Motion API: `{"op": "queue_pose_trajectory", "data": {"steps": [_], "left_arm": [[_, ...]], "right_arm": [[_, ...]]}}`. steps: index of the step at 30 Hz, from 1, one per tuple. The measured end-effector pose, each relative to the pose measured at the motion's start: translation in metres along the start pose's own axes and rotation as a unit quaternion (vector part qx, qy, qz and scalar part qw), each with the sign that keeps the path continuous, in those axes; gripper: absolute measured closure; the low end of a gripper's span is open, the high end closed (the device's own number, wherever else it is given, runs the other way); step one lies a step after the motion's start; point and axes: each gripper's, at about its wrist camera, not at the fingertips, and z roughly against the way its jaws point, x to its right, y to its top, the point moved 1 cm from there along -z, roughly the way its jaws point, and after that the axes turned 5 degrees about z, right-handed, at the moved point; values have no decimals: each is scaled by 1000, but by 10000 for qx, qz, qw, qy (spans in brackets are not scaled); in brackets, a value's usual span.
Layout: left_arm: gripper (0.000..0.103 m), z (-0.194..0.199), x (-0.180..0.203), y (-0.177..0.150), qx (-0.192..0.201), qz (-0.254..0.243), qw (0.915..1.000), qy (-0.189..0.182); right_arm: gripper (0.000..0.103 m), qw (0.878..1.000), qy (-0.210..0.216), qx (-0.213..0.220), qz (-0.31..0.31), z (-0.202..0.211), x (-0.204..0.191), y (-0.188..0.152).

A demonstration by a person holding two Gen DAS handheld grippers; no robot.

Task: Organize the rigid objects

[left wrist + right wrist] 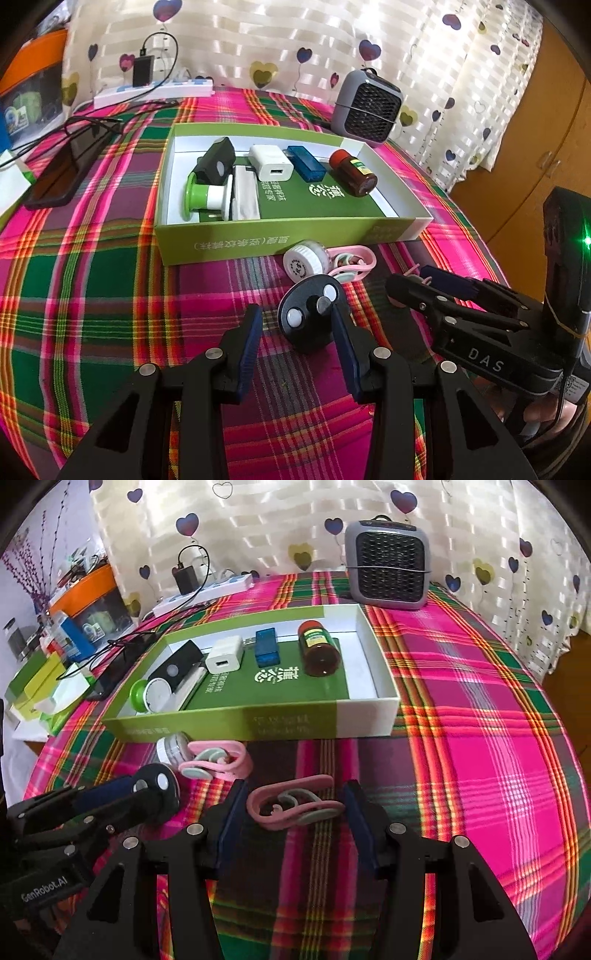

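Our left tongs point(295, 332) stand wide beside a black disc point(312, 317) with two white buttons, face up on the plaid surface point(480, 738). Our right tongs point(291, 812) gape wide around a pink clip point(295, 806), lying flat, long axis left to right, its open end pointing right, near the green box point(258, 725)

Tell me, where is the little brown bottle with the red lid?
The brown bottle lies on its side inside the green box, at the box's right end, just right of the blue USB stick.
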Motion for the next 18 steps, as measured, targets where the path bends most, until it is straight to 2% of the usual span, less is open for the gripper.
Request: {"op": "queue_pose_trajectory", "data": {"steps": [8, 13, 18], "left_arm": [[65, 0, 0, 0, -4, -18, 10000, -5], [65, 0, 0, 0, -7, -23, 10000, -7], [65, 0, 0, 0, -9, -22, 10000, -3]], "right_arm": [[49, 9998, -138, -53, -151, 14, 11, -15], [49, 9993, 219, -46, -290, 27, 12, -27], [49, 9992, 320, 36, -219, 37, 9, -36]]}}
